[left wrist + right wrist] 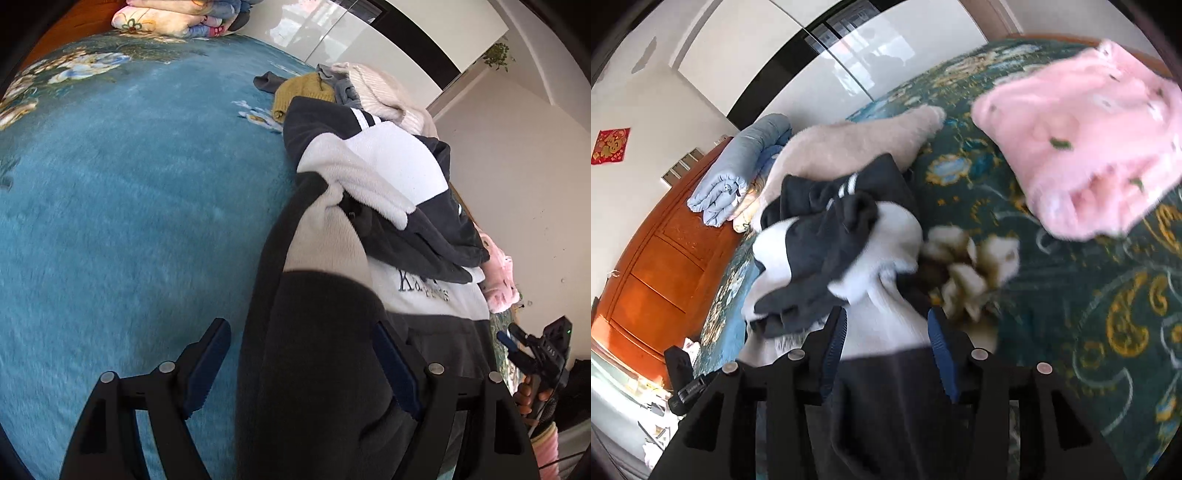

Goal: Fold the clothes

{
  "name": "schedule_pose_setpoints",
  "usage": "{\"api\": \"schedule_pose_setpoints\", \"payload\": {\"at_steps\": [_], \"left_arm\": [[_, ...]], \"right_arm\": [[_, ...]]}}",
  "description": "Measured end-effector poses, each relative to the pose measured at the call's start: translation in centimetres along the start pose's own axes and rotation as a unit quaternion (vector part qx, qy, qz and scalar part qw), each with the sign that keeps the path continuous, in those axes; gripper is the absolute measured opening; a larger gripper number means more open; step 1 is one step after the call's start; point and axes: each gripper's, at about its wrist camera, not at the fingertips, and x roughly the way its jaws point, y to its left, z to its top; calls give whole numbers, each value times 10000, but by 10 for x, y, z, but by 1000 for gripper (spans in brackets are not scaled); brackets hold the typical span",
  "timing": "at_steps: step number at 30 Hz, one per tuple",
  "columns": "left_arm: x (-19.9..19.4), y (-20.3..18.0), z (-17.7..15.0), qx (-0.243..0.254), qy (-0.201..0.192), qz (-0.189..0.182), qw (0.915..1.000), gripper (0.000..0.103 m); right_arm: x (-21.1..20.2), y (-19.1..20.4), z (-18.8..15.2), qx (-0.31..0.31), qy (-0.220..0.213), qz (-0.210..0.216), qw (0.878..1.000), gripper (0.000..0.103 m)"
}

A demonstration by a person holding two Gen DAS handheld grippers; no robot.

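The left hand-held gripper (301, 369) is spread, the dark hem of a black-and-white fleece hoodie (369, 177) between its fingers; the right hand-held gripper (886, 345) likewise straddles the hoodie (886, 332); beyond, it lies crumpled on the blue floral bed blanket (129, 203); farther off, a pink fleece garment (1082, 147).

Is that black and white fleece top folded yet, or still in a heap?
Still in a heap. The black and white fleece top lies bunched on the blue blanket, sleeves and layers crumpled over each other.
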Motion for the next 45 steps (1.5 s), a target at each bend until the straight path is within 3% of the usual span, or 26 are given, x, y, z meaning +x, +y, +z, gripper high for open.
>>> {"api": "schedule_pose_setpoints", "payload": {"at_steps": [4,9,17,26,32,34,37,39,40,45], "left_arm": [[-20,1,-21,29,20,56,10000,82],[-42,12,-50,-217,142,-209,9994,82],[-51,12,-72,-328,426,-769,9956,82],[-49,10,-75,-523,442,-785,9946,80],[-50,21,-81,-919,375,-846,9915,48],[-52,24,-85,-990,334,-886,9906,44],[-54,22,-87,-965,298,-834,9914,44],[-54,16,-85,-871,315,-536,9943,30],[-54,14,-84,-843,332,-386,9951,18],[-79,12,-77,-948,-109,-679,9931,14]], "right_arm": [[-18,-22,-43,302,162,107,9994,49],[-19,-30,-75,447,336,324,9979,50],[-14,-20,-100,270,612,790,9946,50],[-22,-25,-109,362,584,941,9932,50],[-12,-19,-102,458,494,860,9940,48],[-12,-18,-104,487,472,855,9940,42],[-13,-21,-108,574,503,920,9928,24],[-15,-22,-108,633,483,953,9923,17],[-16,-23,-108,663,473,969,9919,17],[-25,-26,-105,797,377,1073,9903,11]]}}
